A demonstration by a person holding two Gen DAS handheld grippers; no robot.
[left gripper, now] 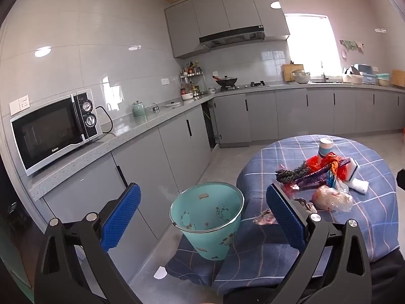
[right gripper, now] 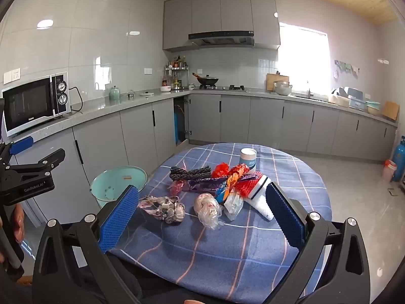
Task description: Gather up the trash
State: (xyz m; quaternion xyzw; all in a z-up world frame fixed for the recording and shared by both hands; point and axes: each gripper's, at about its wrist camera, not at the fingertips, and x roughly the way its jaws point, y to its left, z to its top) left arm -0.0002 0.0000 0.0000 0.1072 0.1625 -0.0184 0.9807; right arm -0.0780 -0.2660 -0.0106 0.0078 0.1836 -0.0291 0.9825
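Here too, both claws are held wide and empty over a table of trash.

Leftmost, a microwave [right gripper: 35, 102] is seen on the counter; the teal bin [left gripper: 206, 219] stands on the floor against the table's [right gripper: 202, 253] left edge, framed by the left claw [left gripper: 202, 217]. Crumpled cloth [right gripper: 163, 207], dark rope [right gripper: 189, 172], wrappers [right gripper: 229, 179] and a cup [right gripper: 248, 158] are piled on the table ahead of the right claw [right gripper: 202, 217].

Black-fronted microwave with silver casing [right gripper: 35, 102] sits on grey speckled stone countertop [right gripper: 106, 107], cable plugged behind. Pale green ceramic kettle [right gripper: 115, 93] further along. Black lidded wok [right gripper: 208, 79] on hob beneath black range hood [right gripper: 220, 38]. Blue gas cylinder [right gripper: 399, 158] stands on floor at right.
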